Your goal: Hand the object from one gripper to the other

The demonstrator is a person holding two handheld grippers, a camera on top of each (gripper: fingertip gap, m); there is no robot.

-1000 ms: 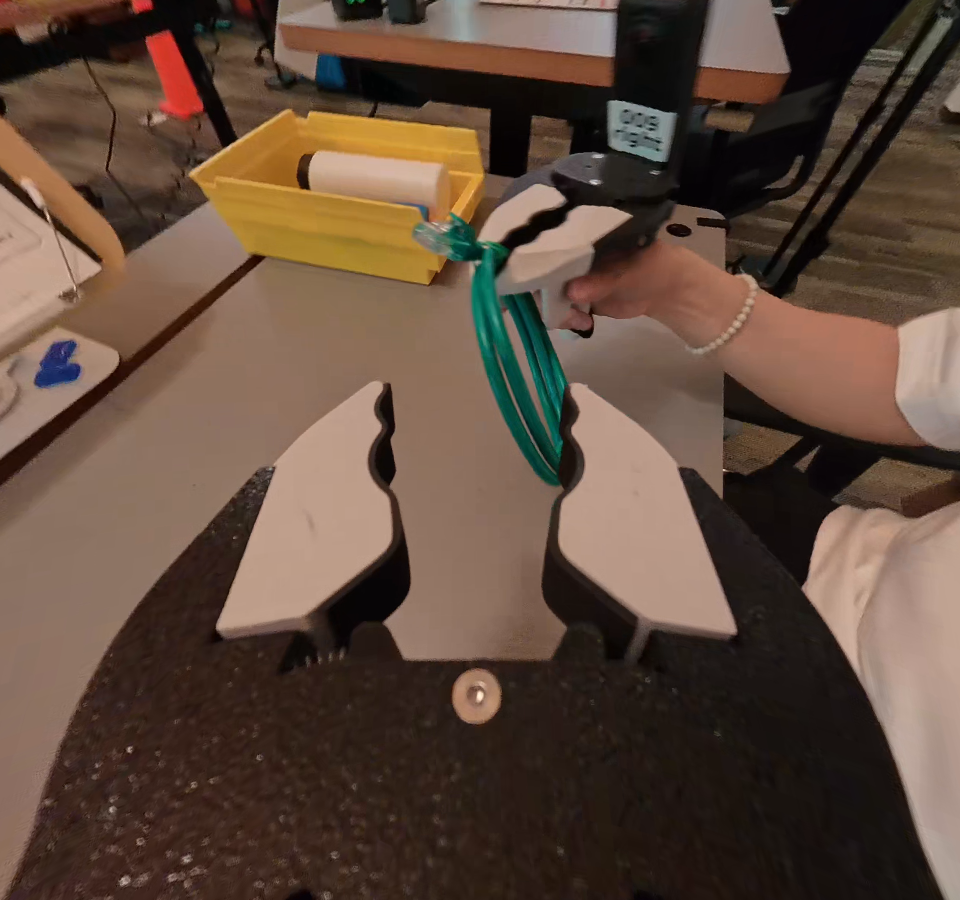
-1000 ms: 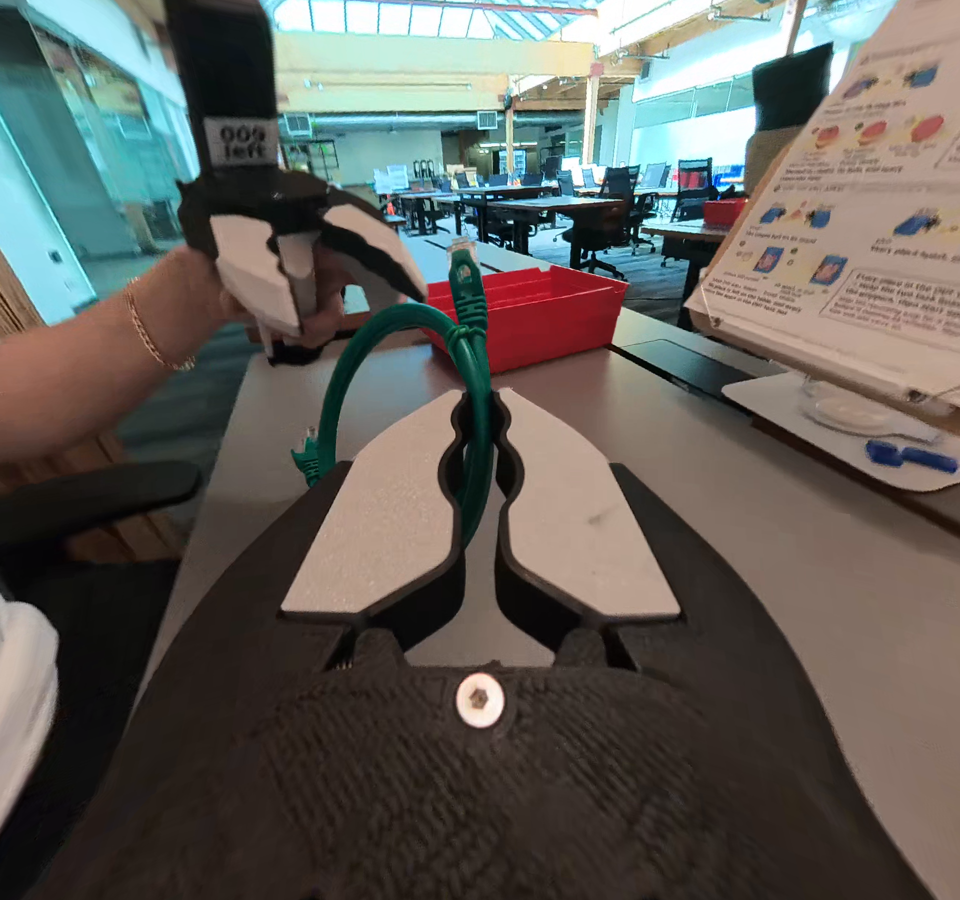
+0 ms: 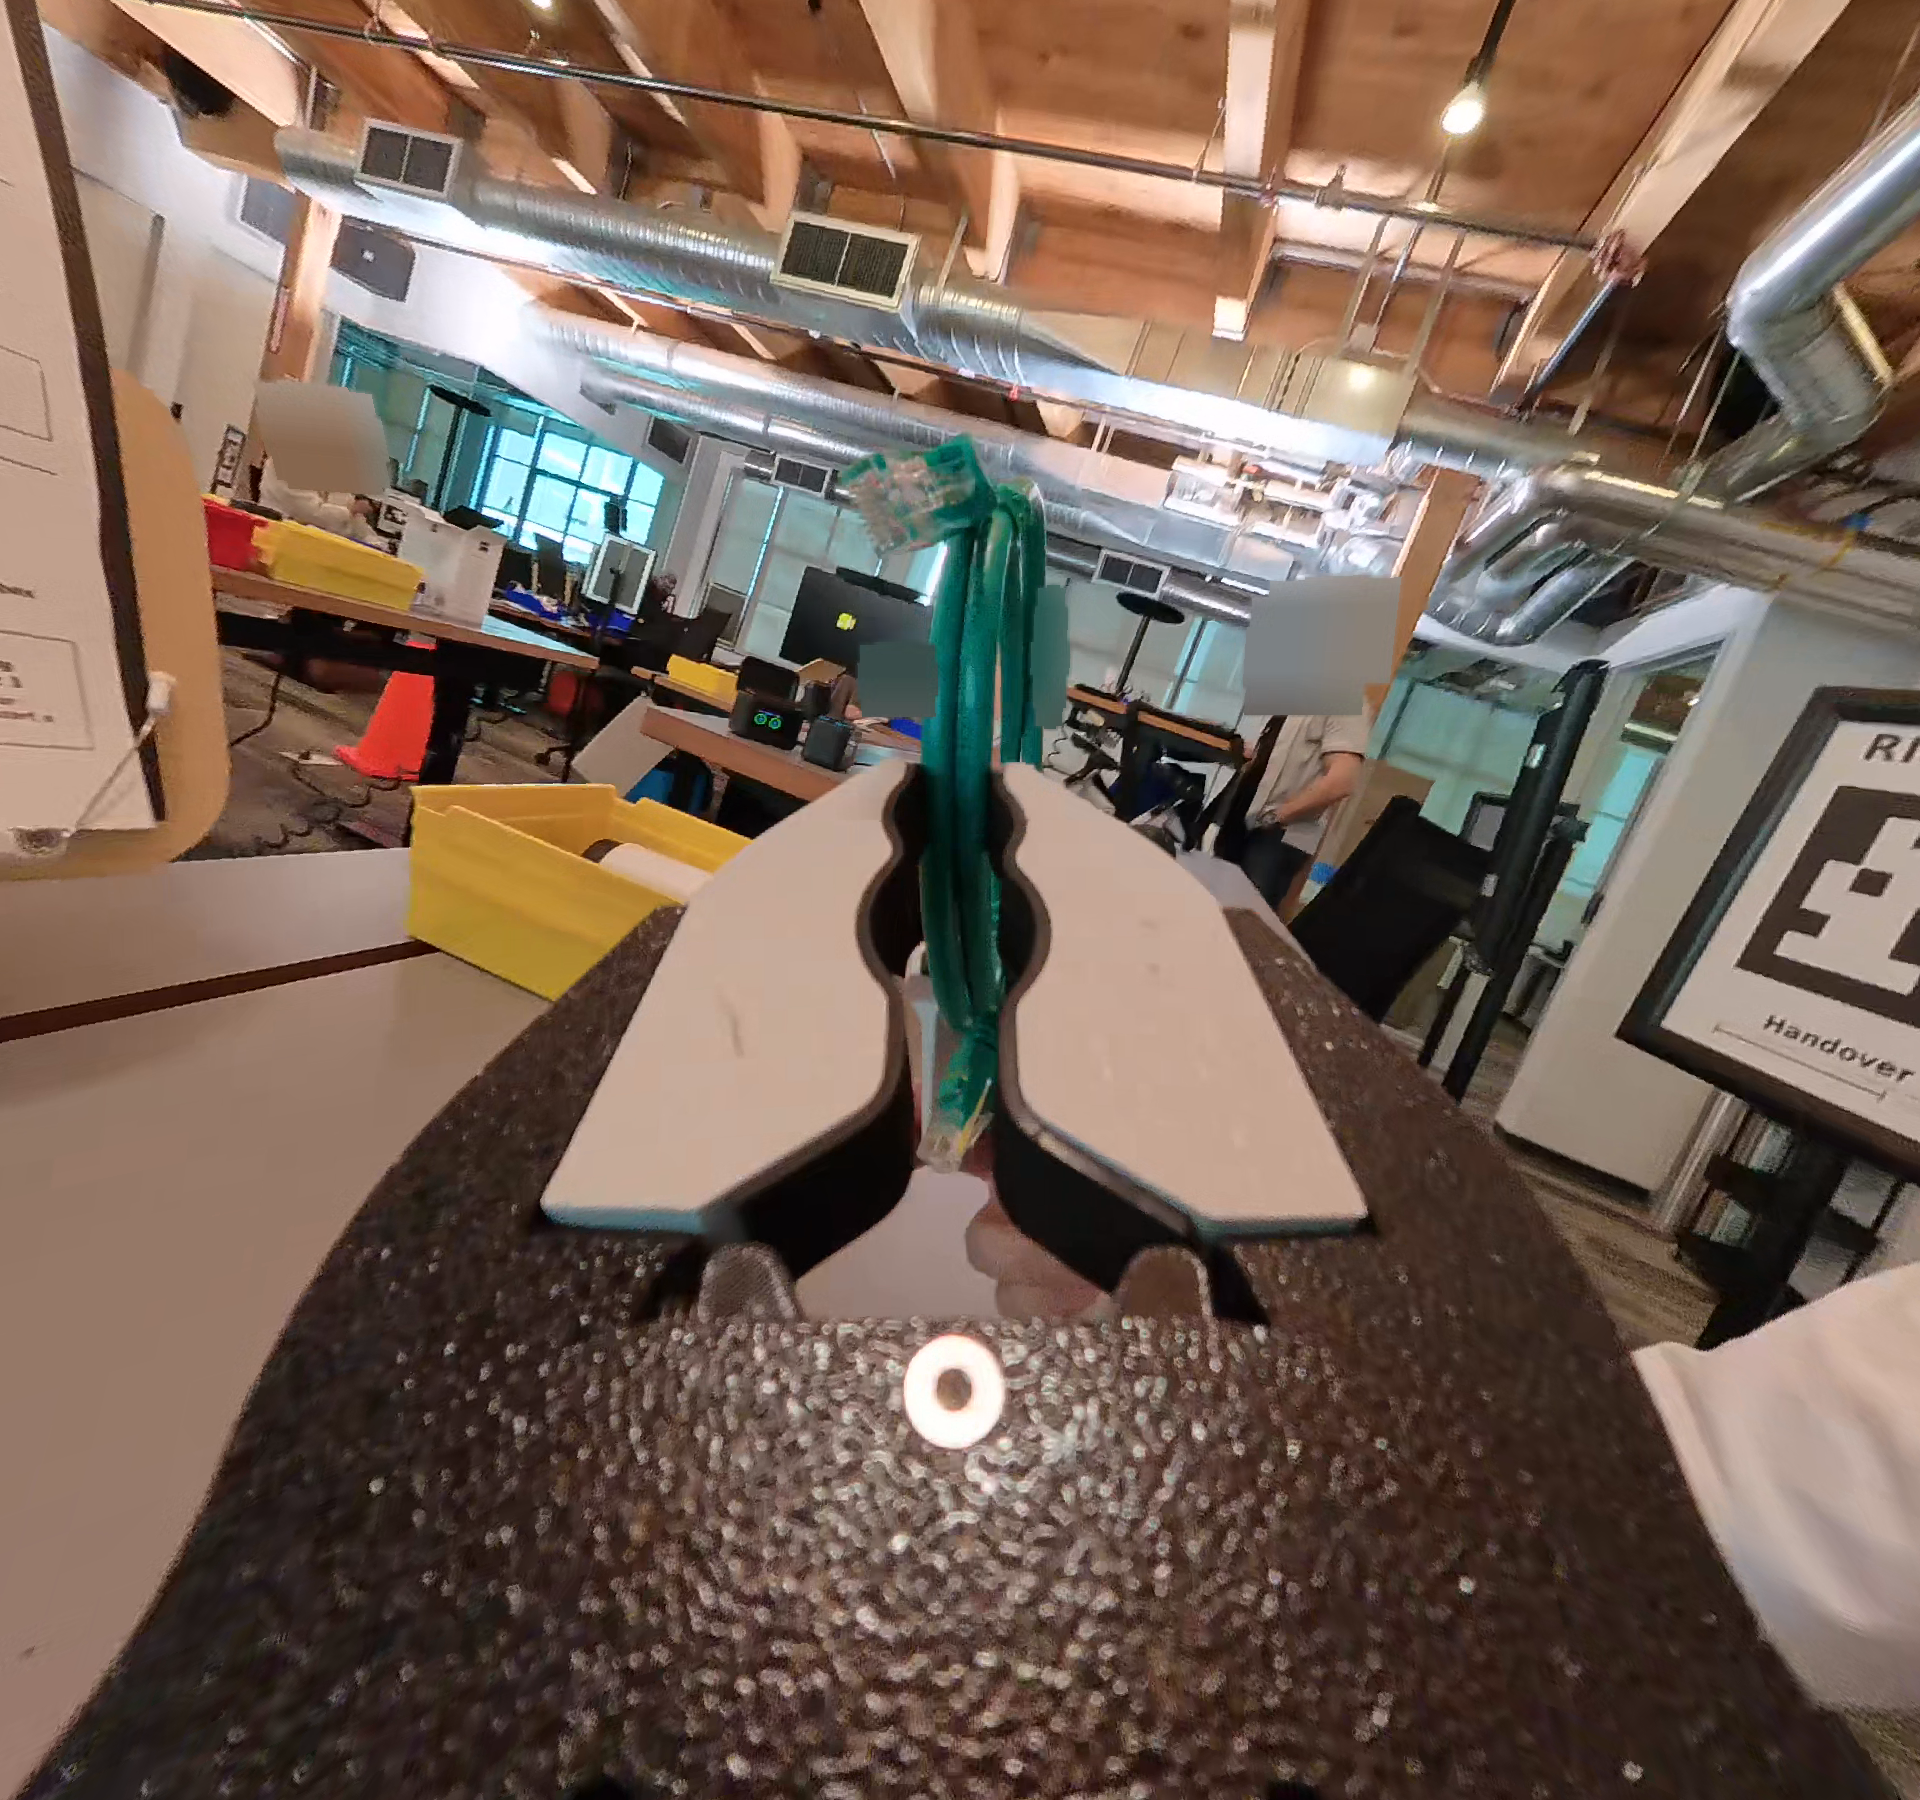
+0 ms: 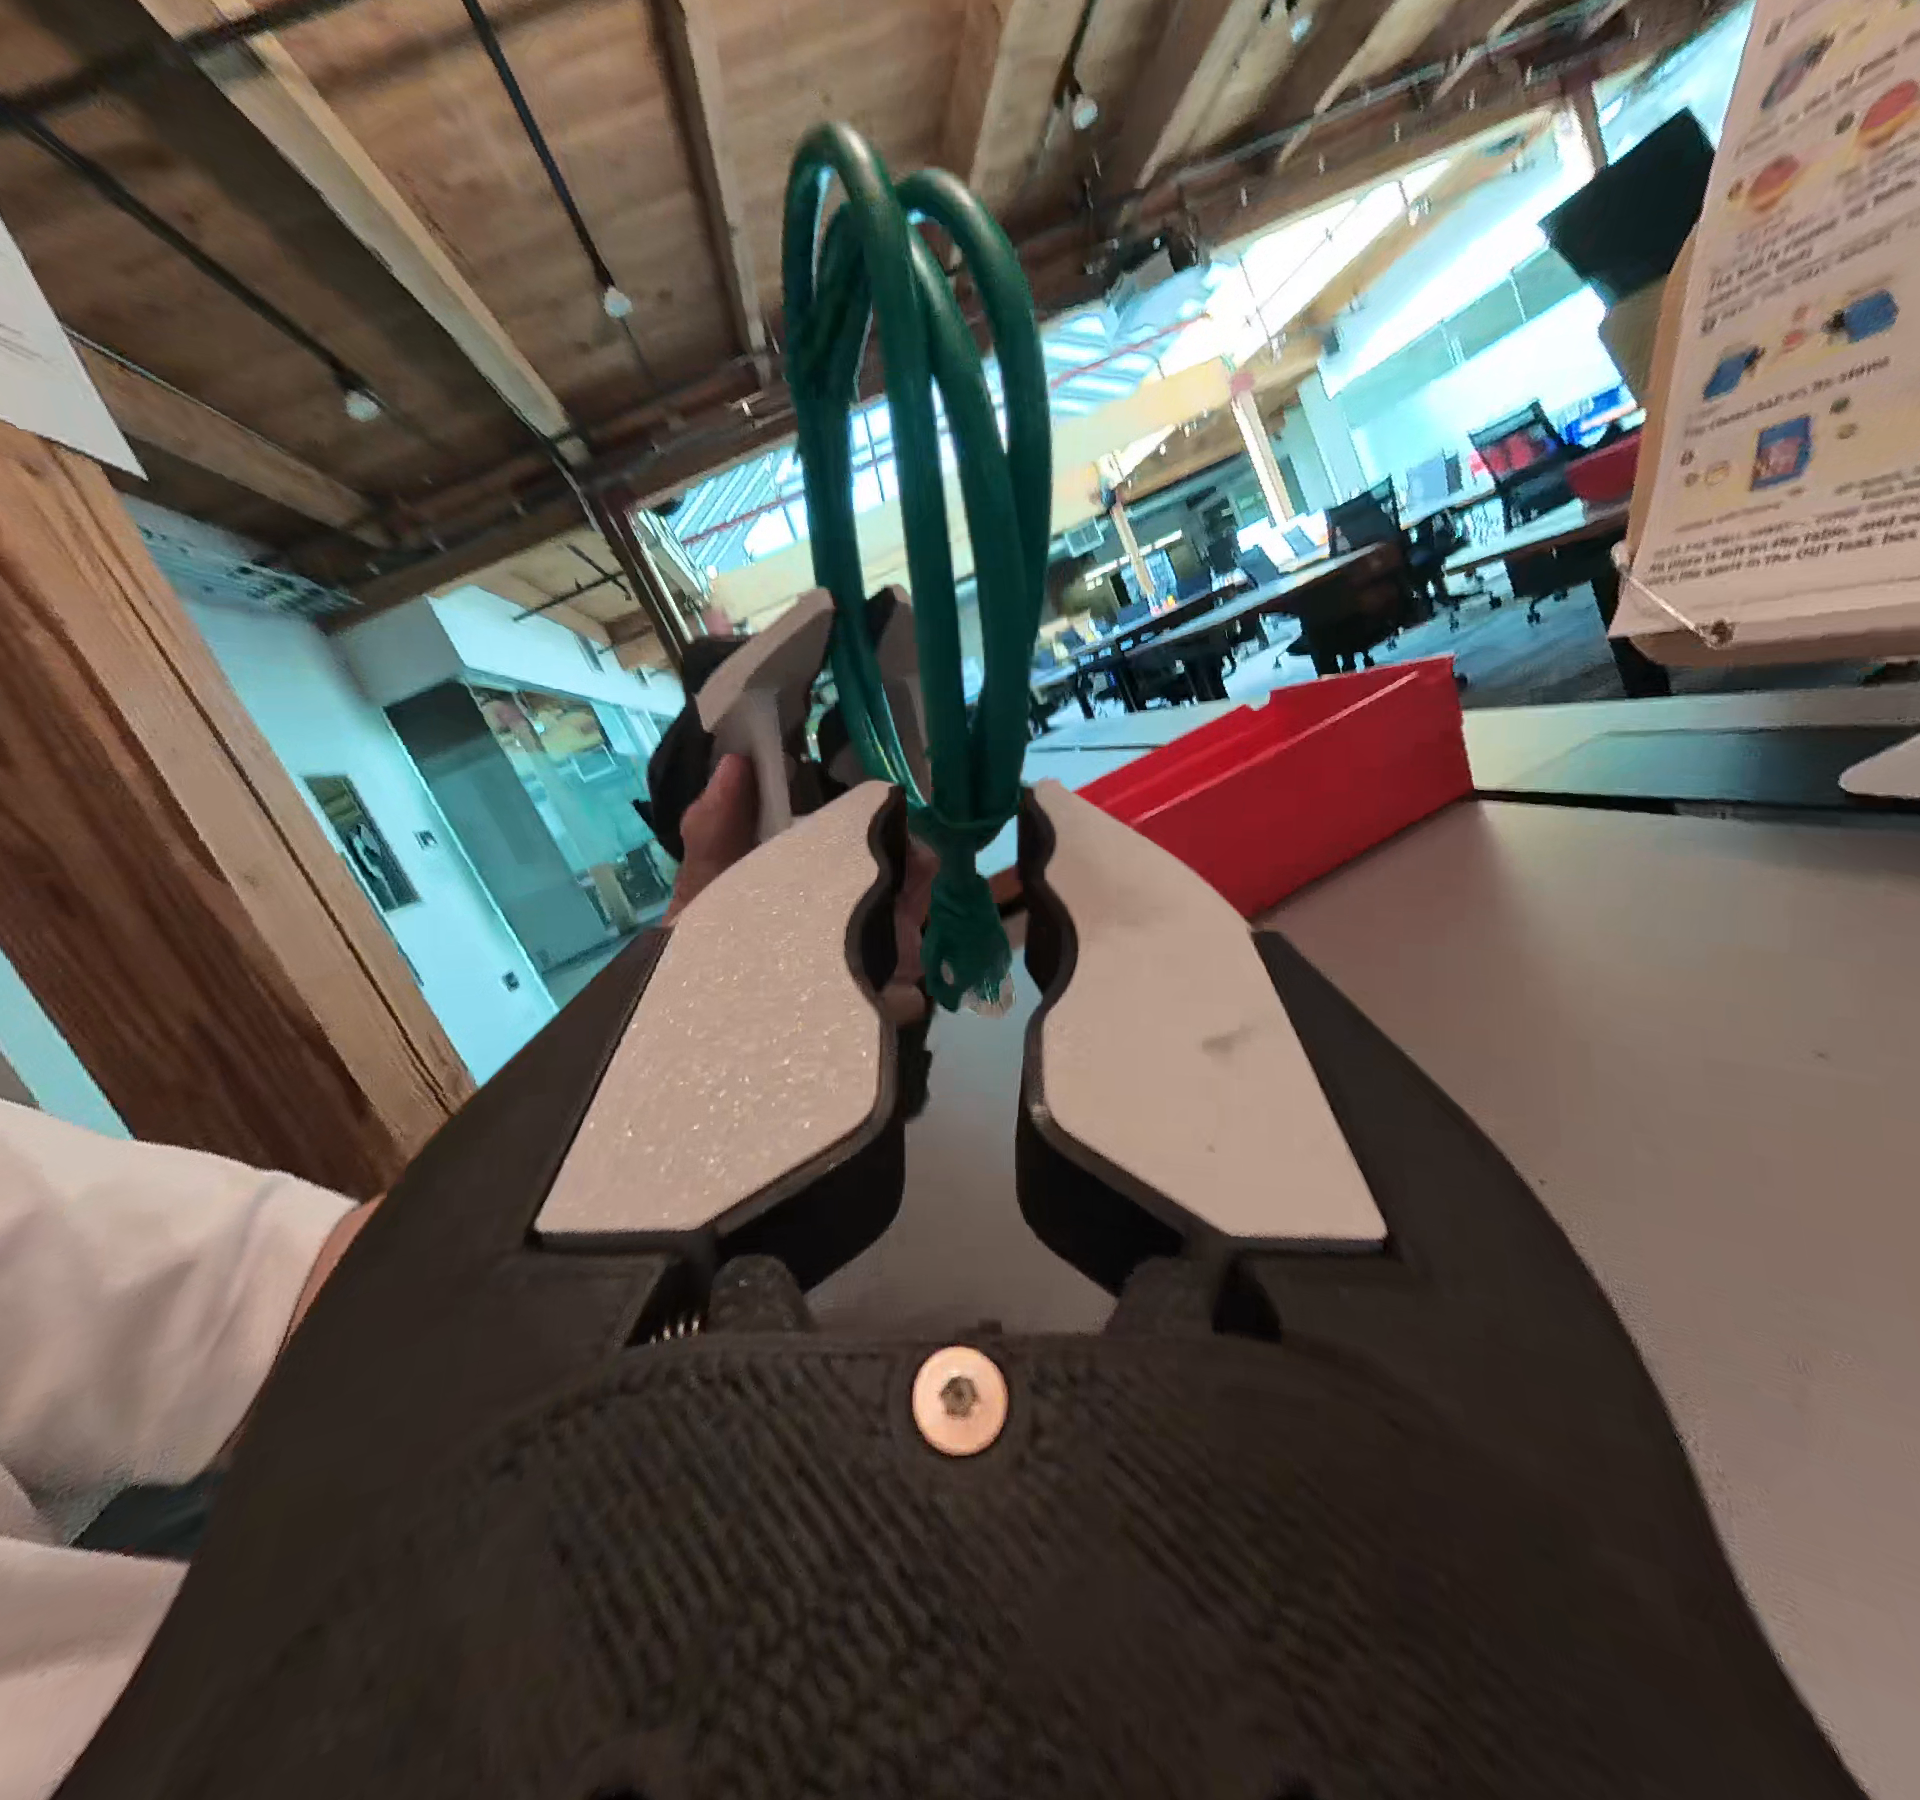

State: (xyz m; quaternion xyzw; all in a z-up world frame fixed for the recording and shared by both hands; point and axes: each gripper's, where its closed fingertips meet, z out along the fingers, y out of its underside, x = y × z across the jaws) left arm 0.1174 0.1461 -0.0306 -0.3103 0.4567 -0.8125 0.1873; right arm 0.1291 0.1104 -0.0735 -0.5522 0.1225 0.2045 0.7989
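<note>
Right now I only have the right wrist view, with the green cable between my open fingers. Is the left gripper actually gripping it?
Observer: Yes. The left gripper is shut on the green cable, pinching the bundled strands.
Operator: Where are the plugs on that side?
Observer: One plug sticks up above the gripper's tips; the other plug hangs low between the jaws.

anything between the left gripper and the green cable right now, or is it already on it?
Nothing visible in the way. The left gripper has its fingers closed around the green cable bundle. The right gripper sits open around the cable's lower end, a gap on each side.
</note>
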